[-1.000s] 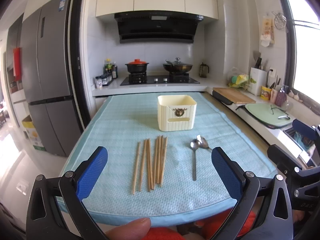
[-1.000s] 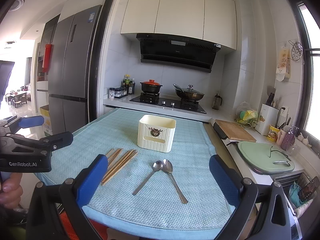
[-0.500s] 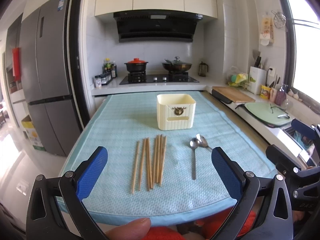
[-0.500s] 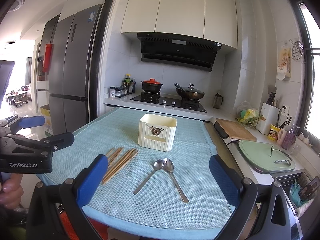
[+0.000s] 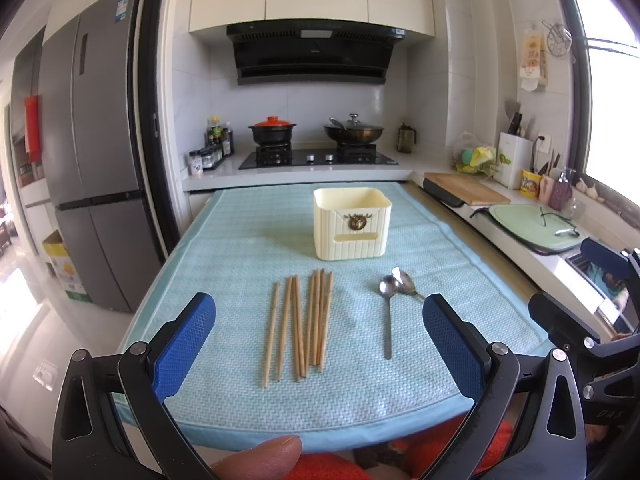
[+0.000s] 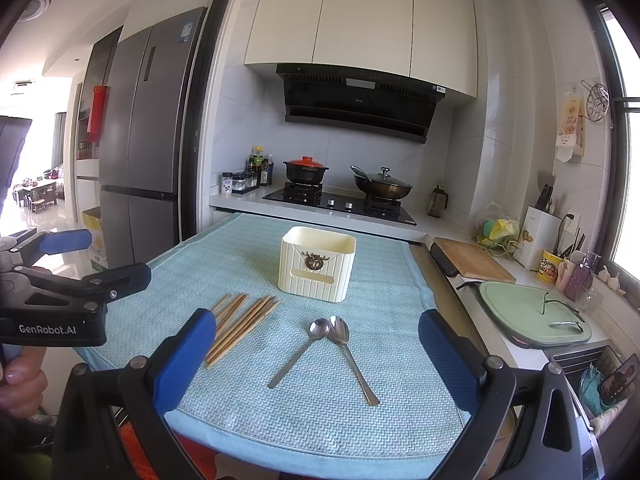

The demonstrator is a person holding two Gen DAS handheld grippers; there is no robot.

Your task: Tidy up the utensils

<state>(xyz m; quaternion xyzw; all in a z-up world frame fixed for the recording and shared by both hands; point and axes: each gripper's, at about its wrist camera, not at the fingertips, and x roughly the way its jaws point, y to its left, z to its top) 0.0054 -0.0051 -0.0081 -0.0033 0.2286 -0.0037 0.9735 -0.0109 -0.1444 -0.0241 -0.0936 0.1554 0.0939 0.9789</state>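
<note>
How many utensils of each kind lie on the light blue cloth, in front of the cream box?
Thin wooden chopsticks: 8, though some overlap
Silver metal spoons: 2
Total: 10

Wooden chopsticks (image 5: 302,326) and two spoons (image 5: 390,300) lie before cream holder (image 5: 352,224).

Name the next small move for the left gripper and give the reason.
Probably ease the left gripper forward and down onto the chopsticks. It is open and empty, they lie loose on the blue mat straight ahead of it, and the cream holder behind them looks empty. The right gripper, also open, faces the spoons.
</note>
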